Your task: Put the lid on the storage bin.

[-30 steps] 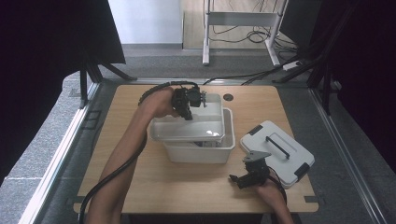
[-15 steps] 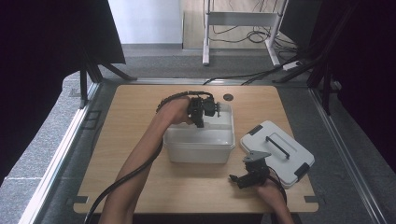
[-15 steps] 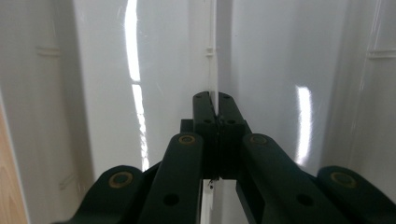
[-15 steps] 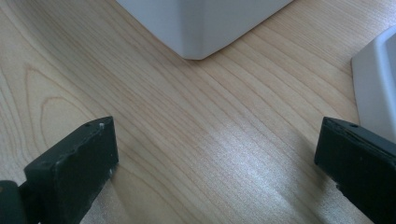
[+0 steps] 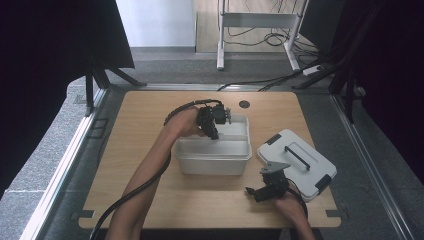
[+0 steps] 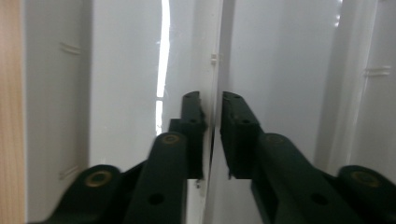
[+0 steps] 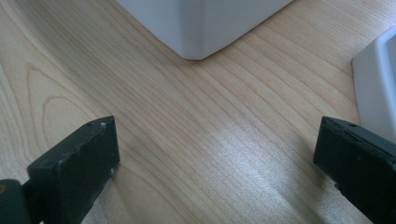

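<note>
A: Our left gripper (image 6: 212, 116) has its jaws pressed onto the thin rim wall of the white bin (image 5: 212, 157), one jaw inside and one outside. In the high view it (image 5: 216, 131) sits at the bin's far left corner.

B: And our right gripper (image 7: 215, 154) is spread wide above bare table (image 7: 154, 121), holding nothing, just in front of the bin's near corner (image 7: 201, 28) and beside the lid (image 5: 296, 162).

A: The bin stands mid-table with the lid lying flat to its right, apart from it. We'd judge the bin light, since it looks empty, but the plastic is glossy and the wall thin, so it may flex or slip.

B: Then we should grip at the rolled rim near a corner, where it is stiffest. For the lid, the raised handle (image 5: 297, 153) looks the surest hold.
</note>
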`<control>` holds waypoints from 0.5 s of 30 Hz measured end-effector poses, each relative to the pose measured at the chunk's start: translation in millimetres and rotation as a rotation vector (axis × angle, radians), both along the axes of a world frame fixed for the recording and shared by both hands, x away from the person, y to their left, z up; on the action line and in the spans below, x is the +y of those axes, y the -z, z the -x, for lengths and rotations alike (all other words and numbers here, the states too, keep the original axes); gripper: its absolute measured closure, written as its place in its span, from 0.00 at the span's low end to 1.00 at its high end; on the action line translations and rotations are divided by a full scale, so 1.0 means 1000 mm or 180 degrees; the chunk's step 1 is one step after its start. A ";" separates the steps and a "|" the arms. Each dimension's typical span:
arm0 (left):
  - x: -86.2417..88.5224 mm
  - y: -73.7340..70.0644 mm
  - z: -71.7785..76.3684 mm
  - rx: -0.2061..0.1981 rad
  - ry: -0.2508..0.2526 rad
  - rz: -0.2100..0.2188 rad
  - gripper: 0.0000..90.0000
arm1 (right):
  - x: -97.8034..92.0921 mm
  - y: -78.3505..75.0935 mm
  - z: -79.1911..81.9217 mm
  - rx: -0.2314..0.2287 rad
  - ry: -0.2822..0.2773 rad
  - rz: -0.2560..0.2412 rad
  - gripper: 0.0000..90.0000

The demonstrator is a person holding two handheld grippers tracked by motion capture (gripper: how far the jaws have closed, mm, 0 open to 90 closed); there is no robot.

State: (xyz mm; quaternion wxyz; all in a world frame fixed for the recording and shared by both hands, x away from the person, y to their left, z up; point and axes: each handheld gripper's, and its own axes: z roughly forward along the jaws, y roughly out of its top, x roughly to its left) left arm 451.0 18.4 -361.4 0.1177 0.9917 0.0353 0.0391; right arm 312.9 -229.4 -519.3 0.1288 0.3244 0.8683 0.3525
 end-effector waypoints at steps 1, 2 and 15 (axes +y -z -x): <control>0.003 -0.002 0.001 -0.0054 -0.0030 0.0039 0.79 | 0.000 0.000 0.000 0.0001 0.0001 -0.0004 0.03; 0.006 -0.003 0.002 -0.0117 -0.0062 0.0088 0.75 | -0.001 -0.001 0.000 0.0016 0.0011 -0.0007 0.05; 0.077 -0.020 0.025 -0.0407 -0.0821 0.1042 0.15 | -0.007 -0.036 -0.010 0.0089 -0.0068 0.0061 0.09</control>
